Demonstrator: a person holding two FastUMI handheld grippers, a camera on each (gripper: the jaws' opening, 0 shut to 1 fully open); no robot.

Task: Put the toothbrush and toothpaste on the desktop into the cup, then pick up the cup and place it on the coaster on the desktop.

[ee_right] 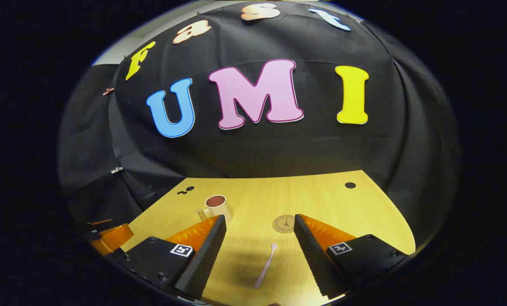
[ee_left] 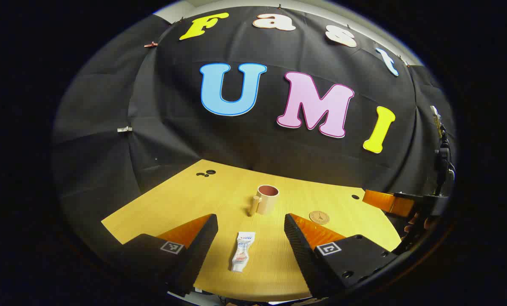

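Observation:
A white toothpaste tube (ee_left: 242, 251) lies flat on the yellow wooden desktop (ee_left: 168, 195), between the spread fingers of my left gripper (ee_left: 251, 233), which is open above it. Farther back stands a beige cup (ee_left: 267, 199) with a handle and a dark red inside, upright. A round brown coaster (ee_left: 319, 217) lies to its right. In the right gripper view a thin pale pink toothbrush (ee_right: 265, 265) lies on the desktop (ee_right: 346, 208) between the fingers of my right gripper (ee_right: 259, 236), also open. The cup (ee_right: 216, 207) is ahead to the left there, the coaster (ee_right: 284, 223) just ahead.
The right gripper and the hand holding it (ee_left: 406, 208) show at the right edge of the left gripper view; the left gripper (ee_right: 109, 238) shows at the left edge of the right gripper view. Small round holes (ee_left: 205, 173) (ee_right: 350, 185) mark the desktop near its far edge.

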